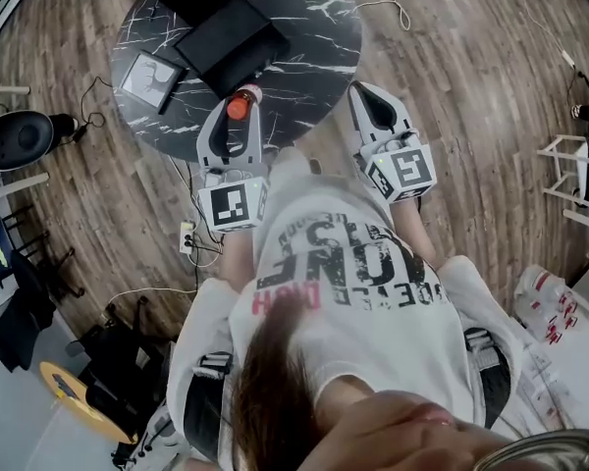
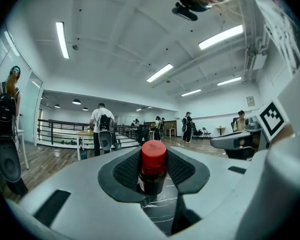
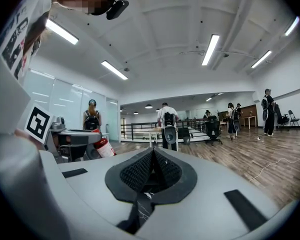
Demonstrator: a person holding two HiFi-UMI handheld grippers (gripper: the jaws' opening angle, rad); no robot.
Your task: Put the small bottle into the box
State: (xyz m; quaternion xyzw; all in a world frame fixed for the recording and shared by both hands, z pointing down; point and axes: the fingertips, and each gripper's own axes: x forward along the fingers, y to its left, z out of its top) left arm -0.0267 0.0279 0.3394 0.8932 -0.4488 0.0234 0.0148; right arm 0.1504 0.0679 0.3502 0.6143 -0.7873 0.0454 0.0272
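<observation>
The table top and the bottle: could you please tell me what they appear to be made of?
Table top: probably marble or a marble-look laminate, as it is black with white veins and a soft sheen. Bottle: the body is dark and glossy, either glass or plastic; I can't tell which. Its red cap looks like smooth, matte plastic.

Red against black marble
Red-capped, dark-bodied small bottle (image 2: 153,166); black tabletop (image 1: 319,23) with thin white veins; plain black box (image 1: 231,42).
</observation>
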